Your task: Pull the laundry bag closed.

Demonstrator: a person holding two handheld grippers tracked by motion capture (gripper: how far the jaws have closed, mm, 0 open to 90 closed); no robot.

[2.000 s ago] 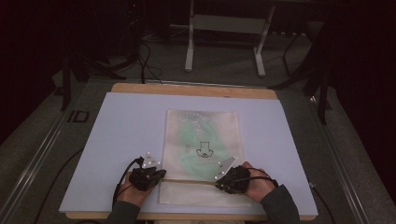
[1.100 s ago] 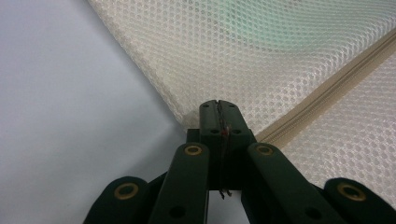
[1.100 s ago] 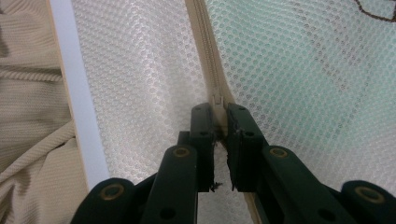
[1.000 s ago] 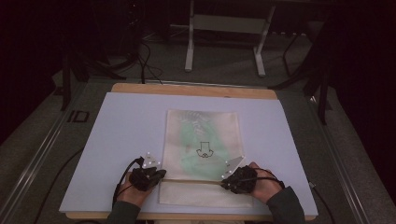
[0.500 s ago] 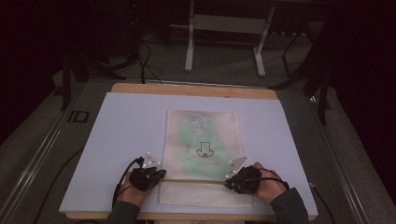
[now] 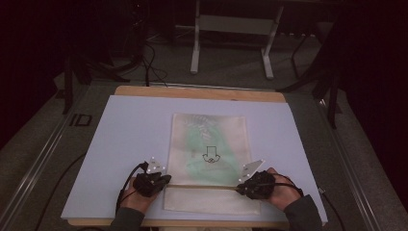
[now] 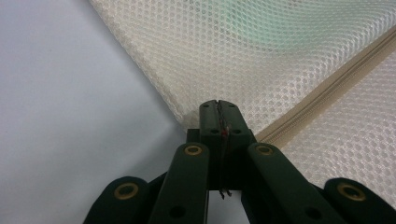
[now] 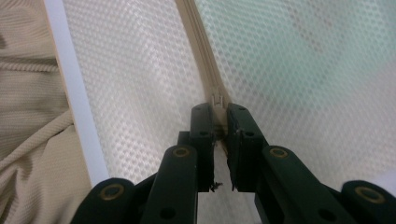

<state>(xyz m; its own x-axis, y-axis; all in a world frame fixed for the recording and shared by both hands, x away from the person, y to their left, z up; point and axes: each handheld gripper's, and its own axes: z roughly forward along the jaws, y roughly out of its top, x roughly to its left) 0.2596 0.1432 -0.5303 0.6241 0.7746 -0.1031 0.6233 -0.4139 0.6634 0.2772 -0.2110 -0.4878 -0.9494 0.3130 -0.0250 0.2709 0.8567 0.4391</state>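
Two hand-held grippers work at the near end of a cream mesh bag, which lies flat in the middle of the pale blue table top with something green showing through it. A zipper runs across the bag near its front edge. The left gripper sits at the bag's left edge, beside the zipper's end, its jaws pinched closed on the mesh there. The right gripper sits at the bag's right side, its jaws clamped on the zipper pull, with the zipper tape running away from it.
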